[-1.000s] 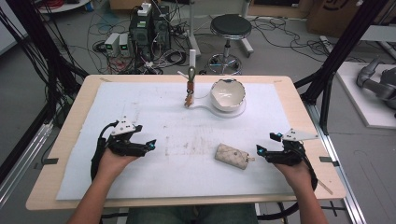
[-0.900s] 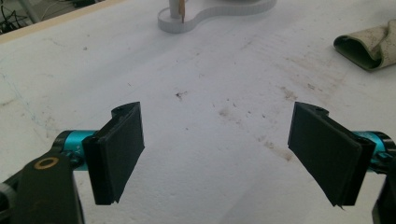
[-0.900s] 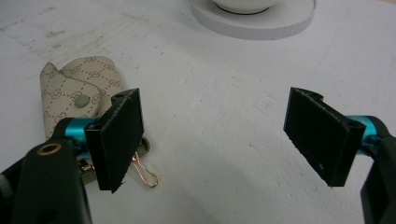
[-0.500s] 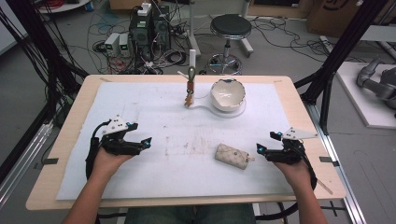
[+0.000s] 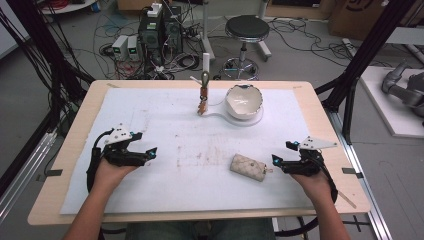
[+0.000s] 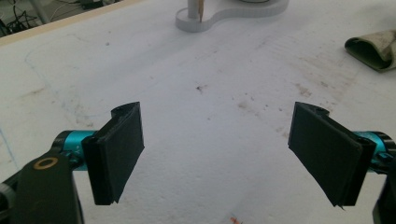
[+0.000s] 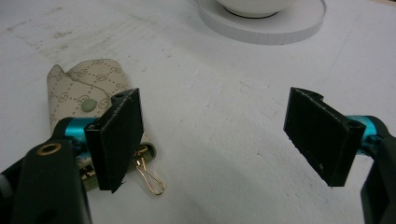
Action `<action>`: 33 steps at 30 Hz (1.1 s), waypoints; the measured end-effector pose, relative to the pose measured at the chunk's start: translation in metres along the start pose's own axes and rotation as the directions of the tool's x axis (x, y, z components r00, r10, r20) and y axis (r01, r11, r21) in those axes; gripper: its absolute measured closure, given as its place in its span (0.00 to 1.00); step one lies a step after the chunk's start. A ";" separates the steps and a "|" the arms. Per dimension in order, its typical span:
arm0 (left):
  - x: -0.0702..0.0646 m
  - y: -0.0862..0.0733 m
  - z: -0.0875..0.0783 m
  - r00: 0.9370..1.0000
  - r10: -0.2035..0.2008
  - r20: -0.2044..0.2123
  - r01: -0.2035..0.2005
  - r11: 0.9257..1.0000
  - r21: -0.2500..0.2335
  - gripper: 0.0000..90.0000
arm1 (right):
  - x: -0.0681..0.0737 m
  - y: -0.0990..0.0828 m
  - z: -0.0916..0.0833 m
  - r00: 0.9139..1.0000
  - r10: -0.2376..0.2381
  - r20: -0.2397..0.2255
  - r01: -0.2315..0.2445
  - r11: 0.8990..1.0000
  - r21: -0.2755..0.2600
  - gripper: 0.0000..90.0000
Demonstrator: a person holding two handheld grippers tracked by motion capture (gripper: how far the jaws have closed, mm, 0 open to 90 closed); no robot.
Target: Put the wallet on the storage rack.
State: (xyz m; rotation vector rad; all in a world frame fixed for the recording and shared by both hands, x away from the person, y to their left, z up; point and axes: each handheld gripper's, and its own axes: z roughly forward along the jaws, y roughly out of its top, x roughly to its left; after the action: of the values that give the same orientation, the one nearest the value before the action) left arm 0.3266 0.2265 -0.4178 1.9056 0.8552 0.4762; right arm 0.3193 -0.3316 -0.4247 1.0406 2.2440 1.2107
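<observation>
Here we start from the small beige monogram-print fabric pouch, which lies flat on the white stained table sheet at about five o'clock of the table's middle, its gold clasp toward the right hand. The right gripper sits just beside it at three o'clock, black jaws spread wide with nothing between them; in the right gripper view the pouch lies partly behind the left-hand jaw, off the centre line. Across the sheet at nine o'clock, well apart from the pouch, the left gripper rests on the sheet with its jaws equally spread and empty.

We judge this to be the approach step: no grip is made yet, and the pouch is untouched. The next move, as we read it, calls for the right gripper to swing toward the pouch so the jaws straddle its narrow body before they close.

Farther out, at twelve o'clock, a white ceramic bowl with a wavy rim stands on a flat white keyhole-shaped base, and a small upright brown peg rises from the base's narrow end.

The high view gives us the whole layout and both hands; the right gripper view adds the pouch's snap button and clasp, too small to make out from above. The left gripper view catches the pouch's open end at its two o'clock.
</observation>
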 end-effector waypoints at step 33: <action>0.008 -0.008 -0.002 1.000 -0.012 -0.014 0.012 0.999 0.034 0.20 | 0.042 0.003 0.042 0.946 -0.172 -0.276 0.222 0.962 0.159 0.22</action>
State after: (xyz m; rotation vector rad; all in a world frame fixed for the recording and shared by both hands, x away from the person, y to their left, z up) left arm 0.3284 0.2360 -0.4239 1.9296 0.8883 0.4708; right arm 0.3194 -0.2760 -0.4449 0.7289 2.6369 1.1203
